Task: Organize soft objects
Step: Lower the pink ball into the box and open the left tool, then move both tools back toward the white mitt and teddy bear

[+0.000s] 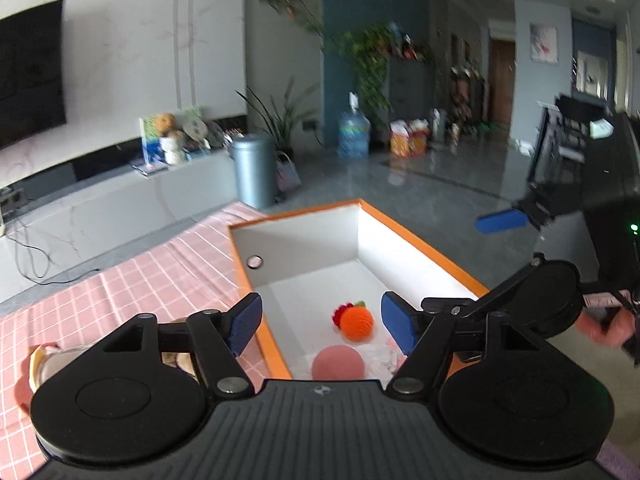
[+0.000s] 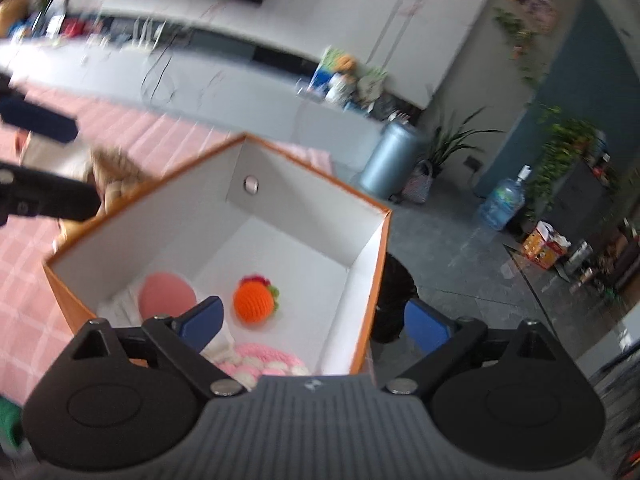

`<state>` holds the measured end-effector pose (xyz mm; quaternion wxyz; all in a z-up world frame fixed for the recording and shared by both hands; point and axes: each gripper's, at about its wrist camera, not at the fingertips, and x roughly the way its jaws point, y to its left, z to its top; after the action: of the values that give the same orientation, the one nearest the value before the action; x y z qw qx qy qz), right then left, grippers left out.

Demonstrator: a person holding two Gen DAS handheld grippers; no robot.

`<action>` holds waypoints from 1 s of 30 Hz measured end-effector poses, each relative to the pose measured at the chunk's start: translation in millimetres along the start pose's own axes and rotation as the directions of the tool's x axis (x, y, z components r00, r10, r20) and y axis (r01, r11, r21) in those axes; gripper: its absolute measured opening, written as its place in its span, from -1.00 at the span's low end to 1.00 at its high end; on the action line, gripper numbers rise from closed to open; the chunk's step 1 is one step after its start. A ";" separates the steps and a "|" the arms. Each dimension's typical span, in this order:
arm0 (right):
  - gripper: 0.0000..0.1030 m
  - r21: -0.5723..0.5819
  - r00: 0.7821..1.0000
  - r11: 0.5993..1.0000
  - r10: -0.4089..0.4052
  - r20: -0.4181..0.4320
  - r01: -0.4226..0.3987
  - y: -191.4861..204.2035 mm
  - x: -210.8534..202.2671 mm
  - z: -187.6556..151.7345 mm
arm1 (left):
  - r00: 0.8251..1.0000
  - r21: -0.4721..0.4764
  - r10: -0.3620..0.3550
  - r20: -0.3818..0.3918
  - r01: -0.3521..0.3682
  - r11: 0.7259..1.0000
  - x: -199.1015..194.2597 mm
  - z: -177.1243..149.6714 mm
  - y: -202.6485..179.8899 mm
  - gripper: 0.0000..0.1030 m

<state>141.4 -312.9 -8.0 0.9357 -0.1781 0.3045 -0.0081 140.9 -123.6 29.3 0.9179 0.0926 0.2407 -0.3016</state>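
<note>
An open box (image 1: 420, 244) with orange outside and white inside stands on a pink checked tablecloth (image 1: 140, 280). Inside lie an orange crocheted ball (image 1: 354, 322), a pink round soft object (image 1: 338, 364) and something white. The right wrist view shows the box (image 2: 368, 280), the orange ball (image 2: 254, 300), the pink object (image 2: 166, 292) and a pink-and-white knitted piece (image 2: 264, 362). My left gripper (image 1: 322, 326) is open and empty above the box's near left corner. My right gripper (image 2: 314, 324) is open and empty above the box's right wall.
A tan plush toy (image 2: 114, 176) lies on the cloth left of the box; part of it shows in the left wrist view (image 1: 48, 360). The right gripper's blue finger (image 1: 502, 220) hangs beyond the box. A grey bin (image 1: 254, 170) stands on the floor behind the table.
</note>
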 end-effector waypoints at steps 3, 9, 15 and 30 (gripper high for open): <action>0.89 0.085 0.998 0.996 0.017 0.065 -0.022 7.7 -13.3 -1.8 | 0.998 -0.019 0.032 0.063 -0.030 0.999 -14.5 -7.0 2.5 0.57; 0.93 0.211 0.981 0.973 0.055 0.187 -0.095 36.7 -30.8 -4.2 | 0.987 -0.216 0.084 0.140 -0.053 0.975 -38.6 -23.2 27.6 0.57; 0.94 0.232 0.968 0.964 0.075 0.241 -0.132 79.0 -36.8 -0.4 | 0.960 -0.374 0.234 0.151 -0.164 0.913 -59.8 -43.2 56.7 0.57; 0.94 0.109 0.920 0.938 0.294 0.259 -0.330 166.6 -29.4 21.0 | 0.936 -0.527 0.348 0.047 -0.273 0.805 -95.0 -101.4 123.9 0.51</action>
<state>113.9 -146.3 -31.9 0.9655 -0.0557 0.2125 0.1398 109.2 55.9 -8.3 0.9606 -0.1384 0.2282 -0.0776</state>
